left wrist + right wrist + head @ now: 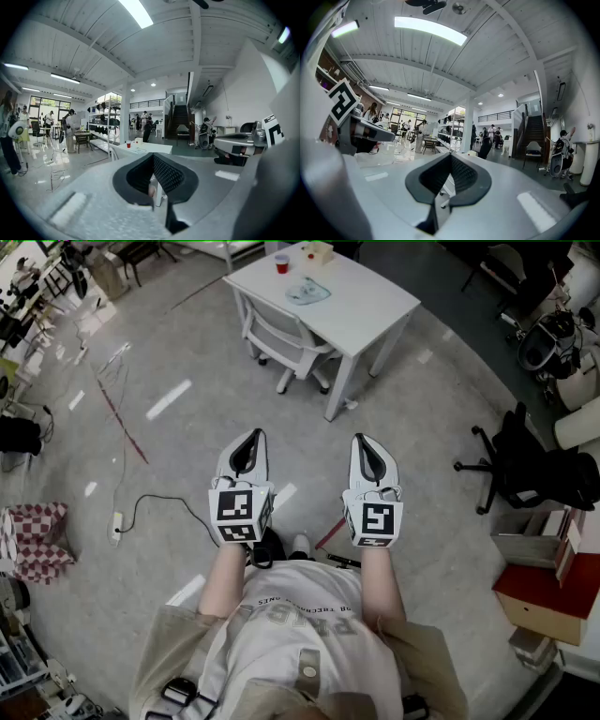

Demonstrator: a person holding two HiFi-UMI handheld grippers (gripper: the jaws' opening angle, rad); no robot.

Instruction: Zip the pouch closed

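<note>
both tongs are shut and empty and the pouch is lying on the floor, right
Not quite: the pouch lies on the white table, not the floor, as the head view shows. The left tongs and right tongs are indeed shut and empty.

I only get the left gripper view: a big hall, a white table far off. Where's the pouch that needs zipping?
Observer: In the head view a pale blue flat thing, likely the pouch, lies on that table near a red cup.
Operator: Is the other hand holding anything?
Observer: No; the right gripper view shows the right gripper with its fingers together and nothing between them.
Operator: What's off to my right?
Observer: A black office chair stands on the floor there.
</note>
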